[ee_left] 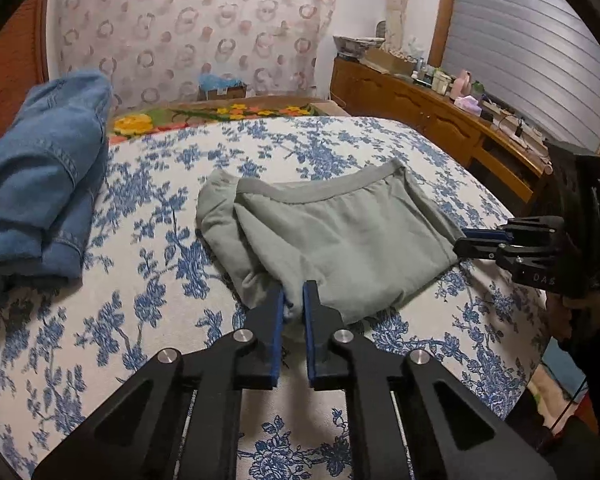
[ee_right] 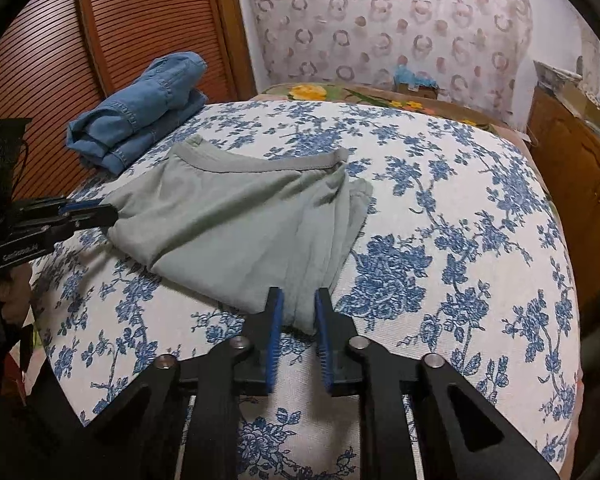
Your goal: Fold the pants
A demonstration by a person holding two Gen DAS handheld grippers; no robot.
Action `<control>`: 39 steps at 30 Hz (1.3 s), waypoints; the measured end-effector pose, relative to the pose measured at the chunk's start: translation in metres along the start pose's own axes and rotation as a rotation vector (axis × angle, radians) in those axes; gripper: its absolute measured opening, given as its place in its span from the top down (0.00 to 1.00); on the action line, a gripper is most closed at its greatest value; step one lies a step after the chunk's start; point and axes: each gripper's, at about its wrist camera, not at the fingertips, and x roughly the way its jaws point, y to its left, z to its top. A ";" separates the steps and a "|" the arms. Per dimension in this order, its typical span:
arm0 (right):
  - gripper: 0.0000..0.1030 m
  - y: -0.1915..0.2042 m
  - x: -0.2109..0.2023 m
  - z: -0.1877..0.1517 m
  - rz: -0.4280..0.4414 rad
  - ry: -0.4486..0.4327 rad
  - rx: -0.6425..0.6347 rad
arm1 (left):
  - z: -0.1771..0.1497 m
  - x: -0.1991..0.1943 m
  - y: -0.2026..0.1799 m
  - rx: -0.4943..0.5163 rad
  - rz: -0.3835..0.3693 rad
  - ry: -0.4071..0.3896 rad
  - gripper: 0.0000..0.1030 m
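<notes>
Grey-green pants lie folded on the blue floral bedspread, waistband toward the far side. They also show in the right wrist view. My left gripper is shut on the near corner of the pants, cloth pinched between its blue pads. My right gripper is shut on the other near corner, a bunch of fabric between its fingers. Each gripper shows in the other's view at the pants' side edge: the right gripper and the left gripper.
A folded pile of blue denim lies at the bed's far left, also in the right wrist view. A wooden dresser with clutter stands on the right. A wooden louvred panel is on the left. A patterned curtain hangs behind.
</notes>
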 end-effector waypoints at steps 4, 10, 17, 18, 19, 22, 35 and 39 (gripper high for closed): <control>0.93 -0.001 -0.007 -0.001 0.011 -0.022 -0.001 | 0.007 -0.015 0.005 -0.012 0.001 -0.054 0.92; 0.94 0.002 -0.025 -0.005 -0.014 -0.069 -0.008 | 0.011 -0.021 0.014 -0.017 0.027 -0.055 0.92; 0.94 0.007 -0.025 -0.016 -0.024 -0.043 -0.008 | -0.004 -0.005 0.013 -0.027 0.011 0.010 0.92; 0.94 0.008 -0.027 -0.016 -0.024 -0.044 -0.009 | -0.006 -0.005 0.012 -0.026 0.008 0.013 0.92; 0.94 0.009 -0.029 -0.016 -0.024 -0.048 -0.009 | -0.007 -0.006 0.011 -0.020 0.007 0.014 0.92; 0.94 0.010 -0.041 -0.017 -0.022 -0.071 -0.007 | -0.010 -0.014 0.004 -0.008 -0.003 0.004 0.92; 0.94 0.004 -0.069 -0.044 -0.017 -0.067 0.012 | -0.030 -0.029 -0.031 0.015 -0.021 0.036 0.92; 0.94 0.003 -0.063 -0.044 -0.012 -0.052 0.020 | -0.031 -0.026 -0.032 0.016 -0.011 0.045 0.92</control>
